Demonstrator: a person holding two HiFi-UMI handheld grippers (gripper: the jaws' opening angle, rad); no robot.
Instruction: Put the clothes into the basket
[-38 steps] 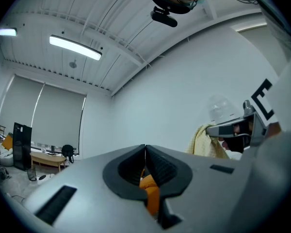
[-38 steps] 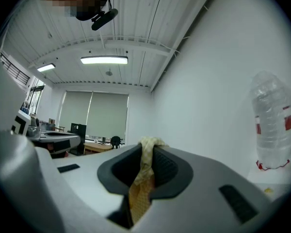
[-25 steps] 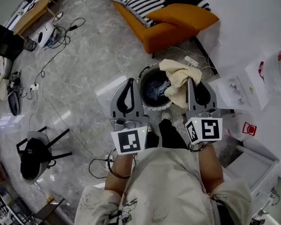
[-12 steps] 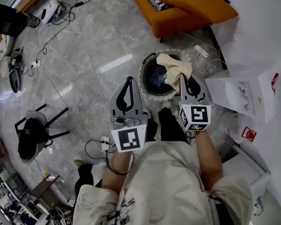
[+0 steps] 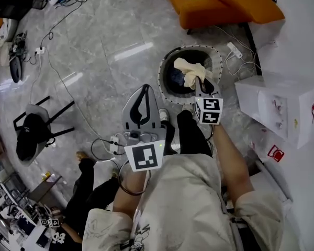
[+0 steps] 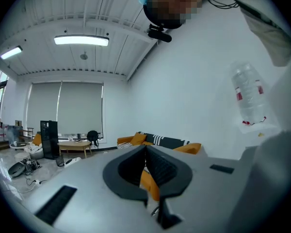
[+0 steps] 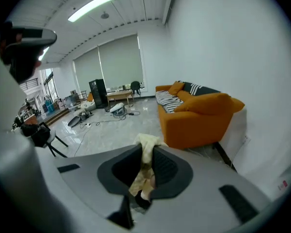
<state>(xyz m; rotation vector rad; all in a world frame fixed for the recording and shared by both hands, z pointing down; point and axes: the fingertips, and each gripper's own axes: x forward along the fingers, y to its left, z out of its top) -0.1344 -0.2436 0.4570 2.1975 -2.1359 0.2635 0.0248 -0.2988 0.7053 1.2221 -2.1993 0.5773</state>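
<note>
Cream cloth (image 5: 190, 68) hangs pinched in my right claw (image 5: 199, 83), just over the basket (image 5: 162, 80) mouth. I'd lower it well inside the rim before letting go, so nothing drapes outside. My left claw (image 5: 144, 90) is closed, empty.

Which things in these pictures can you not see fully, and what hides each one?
- Basket bottom: in the head view, the cream cloth and dark clothes cover it.
- Cloth's lower end: in the right gripper view, it drops behind the body of the right gripper, which is clamped on it.
- Sofa: in the head view, the top edge cuts it off.
</note>
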